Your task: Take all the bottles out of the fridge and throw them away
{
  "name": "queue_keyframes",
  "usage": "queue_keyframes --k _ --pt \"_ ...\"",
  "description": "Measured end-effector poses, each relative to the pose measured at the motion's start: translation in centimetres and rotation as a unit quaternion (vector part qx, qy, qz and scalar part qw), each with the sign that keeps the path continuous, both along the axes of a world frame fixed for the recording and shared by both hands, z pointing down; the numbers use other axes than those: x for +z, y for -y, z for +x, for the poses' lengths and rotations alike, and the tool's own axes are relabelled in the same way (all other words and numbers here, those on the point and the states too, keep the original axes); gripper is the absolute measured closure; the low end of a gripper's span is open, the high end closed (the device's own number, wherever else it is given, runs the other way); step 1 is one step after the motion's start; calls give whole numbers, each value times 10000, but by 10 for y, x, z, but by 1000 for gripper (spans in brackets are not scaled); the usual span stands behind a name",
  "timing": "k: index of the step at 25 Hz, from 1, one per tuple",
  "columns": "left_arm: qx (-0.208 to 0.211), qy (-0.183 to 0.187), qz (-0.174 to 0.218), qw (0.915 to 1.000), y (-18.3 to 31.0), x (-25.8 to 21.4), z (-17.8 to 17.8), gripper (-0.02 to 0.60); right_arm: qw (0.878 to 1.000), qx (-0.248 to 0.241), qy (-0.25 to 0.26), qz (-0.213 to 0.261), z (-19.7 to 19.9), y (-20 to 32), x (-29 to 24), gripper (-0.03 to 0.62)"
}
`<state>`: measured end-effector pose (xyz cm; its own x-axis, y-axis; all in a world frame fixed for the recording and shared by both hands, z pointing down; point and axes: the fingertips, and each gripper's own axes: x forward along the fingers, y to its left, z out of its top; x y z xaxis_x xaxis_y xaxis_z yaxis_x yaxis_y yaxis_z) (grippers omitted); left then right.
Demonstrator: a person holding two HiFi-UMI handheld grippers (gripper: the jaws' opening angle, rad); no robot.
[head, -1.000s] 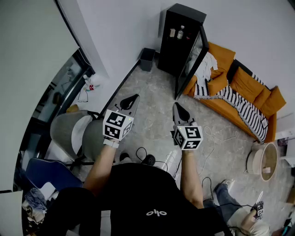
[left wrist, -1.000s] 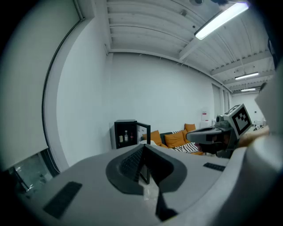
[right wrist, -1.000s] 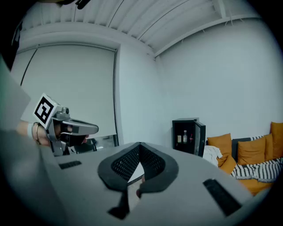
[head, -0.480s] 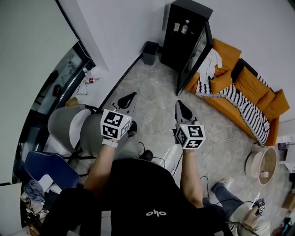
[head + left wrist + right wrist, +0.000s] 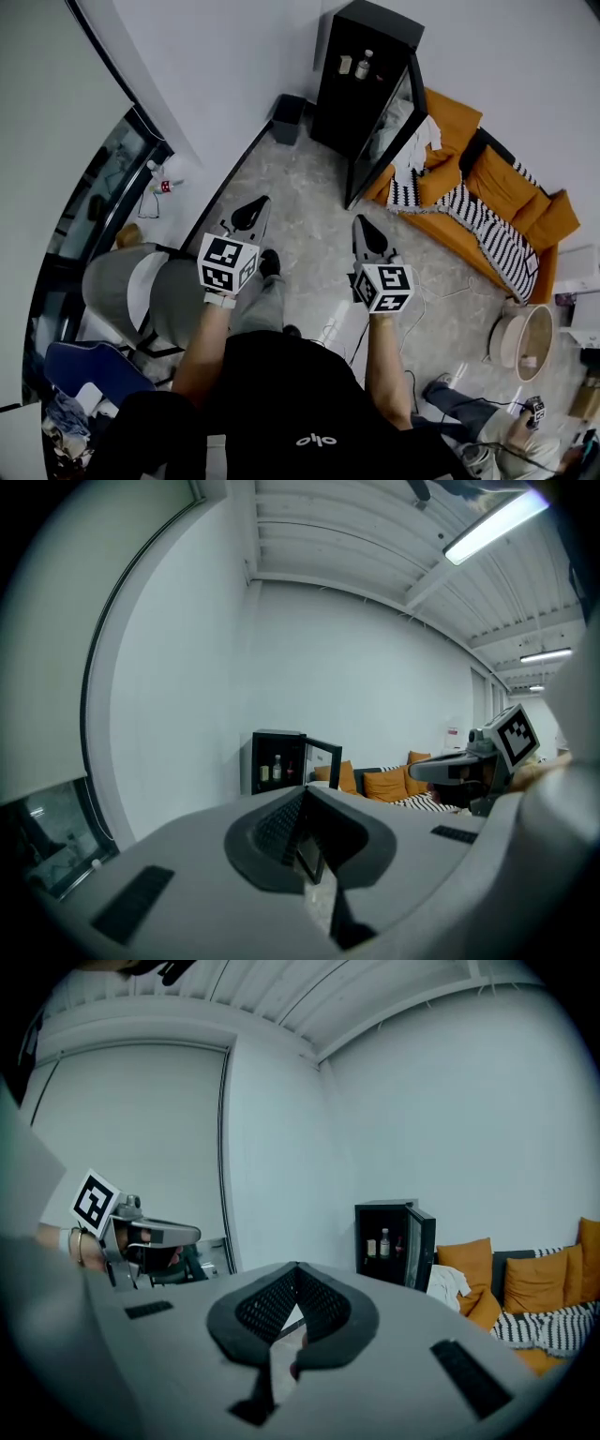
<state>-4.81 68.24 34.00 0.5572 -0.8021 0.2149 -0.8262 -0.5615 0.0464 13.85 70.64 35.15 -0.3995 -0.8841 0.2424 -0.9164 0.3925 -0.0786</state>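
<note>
A black mini fridge (image 5: 361, 70) stands against the far wall with its glass door (image 5: 382, 131) swung open. Bottles (image 5: 365, 64) stand on its upper shelf; they also show as small bottles (image 5: 277, 769) in the left gripper view and bottles (image 5: 384, 1242) in the right gripper view. My left gripper (image 5: 251, 212) and right gripper (image 5: 364, 228) are held out side by side over the floor, well short of the fridge. Both are shut and hold nothing.
A small dark bin (image 5: 288, 118) sits left of the fridge by the wall. An orange sofa (image 5: 487, 192) with a striped blanket runs along the right. A grey chair (image 5: 141, 291) is at my left, cables lie on the floor, and a round basket (image 5: 525, 337) stands at right.
Both grippers and I have moved forward across the floor toward the fridge; the fridge and sofa appear nearer. The jaws have stayed shut.
</note>
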Motion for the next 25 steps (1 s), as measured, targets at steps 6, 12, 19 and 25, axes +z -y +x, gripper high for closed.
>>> queue_keyframes --k 6,12,19,25 --pt "102 -76 -14 9999 92 -5 -6 581 9998 13 -181 -21 -8 93 -6 589" --pt "285 -43 -28 9996 188 -10 -24 581 9995 98 -266 -116 -27 185 -10 589" --pt "673 50 -12 9977 276 -8 -32 581 9987 335 -346 -162 -35 268 -2 589" --pt "950 49 -75 9954 326 4 -28 581 9974 552 -402 -237 -30 315 6 589"
